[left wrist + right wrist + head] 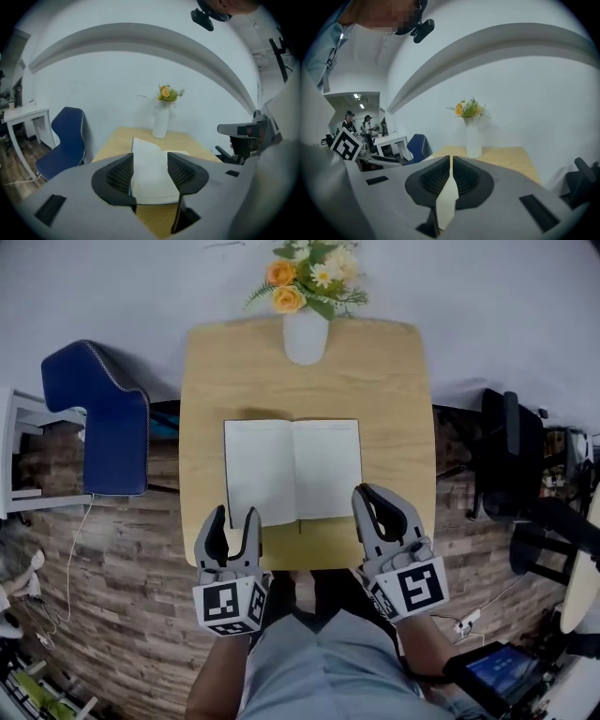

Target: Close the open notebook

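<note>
A wooden table (394,381) is standing against a white wall (141,287), a vase (306,334) sitting at its far edge. A blue chair (103,418) and a black chair (511,456) are flanking it on plank flooring (122,577).

Notebook (292,470): plain white pages, darker line at the fold. Desk (394,381): pale honey wood with faint grain. Vase (306,334): white. Flowers (305,277): orange and cream blooms, green leaves. Chair (98,418): deep blue with a light stitched edge. Floor (141,587): brown planks in mixed tones. Wall (516,296): off-white. Left claw (234,514) and right claw (370,495): grey shells, black ribbed pads (119,174). Marker cube (230,606): black squares on white. Person's garment (319,662): light blue-grey.
</note>
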Action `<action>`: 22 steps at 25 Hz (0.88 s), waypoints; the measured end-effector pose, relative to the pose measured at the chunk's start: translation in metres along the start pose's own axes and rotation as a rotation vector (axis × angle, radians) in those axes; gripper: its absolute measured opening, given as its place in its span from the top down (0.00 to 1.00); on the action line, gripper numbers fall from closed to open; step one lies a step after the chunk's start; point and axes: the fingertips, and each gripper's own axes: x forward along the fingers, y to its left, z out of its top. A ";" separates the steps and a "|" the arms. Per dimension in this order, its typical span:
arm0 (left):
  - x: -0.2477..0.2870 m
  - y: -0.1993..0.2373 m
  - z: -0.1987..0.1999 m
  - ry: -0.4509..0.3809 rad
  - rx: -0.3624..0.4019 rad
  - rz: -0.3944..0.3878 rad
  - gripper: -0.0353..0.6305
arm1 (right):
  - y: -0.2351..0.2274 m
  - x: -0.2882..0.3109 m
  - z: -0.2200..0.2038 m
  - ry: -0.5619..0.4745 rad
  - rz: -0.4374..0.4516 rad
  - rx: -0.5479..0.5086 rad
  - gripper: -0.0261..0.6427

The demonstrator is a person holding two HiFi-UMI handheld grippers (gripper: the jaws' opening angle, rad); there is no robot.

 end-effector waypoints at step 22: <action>0.032 -0.010 -0.027 0.079 -0.142 -0.174 0.45 | -0.002 0.026 -0.012 0.032 -0.010 0.014 0.89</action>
